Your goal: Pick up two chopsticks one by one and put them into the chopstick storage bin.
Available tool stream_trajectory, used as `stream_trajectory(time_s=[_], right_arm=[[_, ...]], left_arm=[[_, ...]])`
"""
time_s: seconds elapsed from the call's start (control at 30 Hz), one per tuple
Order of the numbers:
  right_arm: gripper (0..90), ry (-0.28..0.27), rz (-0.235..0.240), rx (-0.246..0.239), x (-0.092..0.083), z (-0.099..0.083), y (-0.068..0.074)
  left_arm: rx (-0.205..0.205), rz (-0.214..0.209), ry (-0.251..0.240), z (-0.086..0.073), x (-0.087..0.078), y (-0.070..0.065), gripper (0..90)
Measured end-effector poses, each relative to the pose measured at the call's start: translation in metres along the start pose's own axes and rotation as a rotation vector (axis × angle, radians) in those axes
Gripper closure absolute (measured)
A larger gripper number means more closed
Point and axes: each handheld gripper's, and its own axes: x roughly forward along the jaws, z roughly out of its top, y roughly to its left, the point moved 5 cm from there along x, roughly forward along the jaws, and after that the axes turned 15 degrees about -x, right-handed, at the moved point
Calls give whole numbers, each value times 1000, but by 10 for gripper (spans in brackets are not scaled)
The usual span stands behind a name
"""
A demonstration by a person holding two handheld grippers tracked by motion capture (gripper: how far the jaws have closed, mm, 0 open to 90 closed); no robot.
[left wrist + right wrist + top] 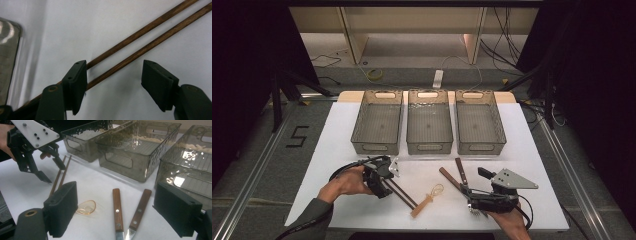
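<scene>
Two thin dark wooden chopsticks (140,45) lie side by side under our left gripper (384,186), their long axis running slantwise between its jaws, which stand apart and press on neither stick. Our right gripper (117,212), also agape and empty, rests well off. Beneath spreads the white table sheet (337,145); beyond stand three smoky plastic bins (429,122).
</scene>
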Motion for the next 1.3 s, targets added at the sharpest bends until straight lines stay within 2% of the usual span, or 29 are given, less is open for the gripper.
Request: stream_trajectory(time_s=[0.2, 0.37, 0.5, 0.6, 0.77, 0.87, 0.93, 1.07, 1.3], right_arm=[[198, 2, -1, -1, -1, 0, 0], [200, 2, 0, 0, -1, 0, 0], [201, 4, -2, 0, -1, -1, 0], [202, 5, -2, 0, 0, -1, 0], [203, 5, -3, -3, -1, -1, 0], [204, 4, -2, -4, -1, 0, 1], [205, 7, -2, -6, -1, -1, 1], [207, 7, -4, -7, -1, 0, 1], [209, 3, -8, -5, -3, 0, 0]], left_arm=[[35, -18, 10, 1, 2, 1, 409], [45, -35, 19, 1, 2, 0, 435], [37, -60, 17, 0, 2, 1, 454], [35, -72, 42, -2, 1, 2, 476], [40, -54, 97, -5, -1, 0, 536], [33, -58, 120, -6, -1, 0, 569], [44, -60, 141, -8, -2, 0, 588], [57, -61, 155, -10, -3, -2, 622], [87, -66, 144, -12, -3, -4, 669]])
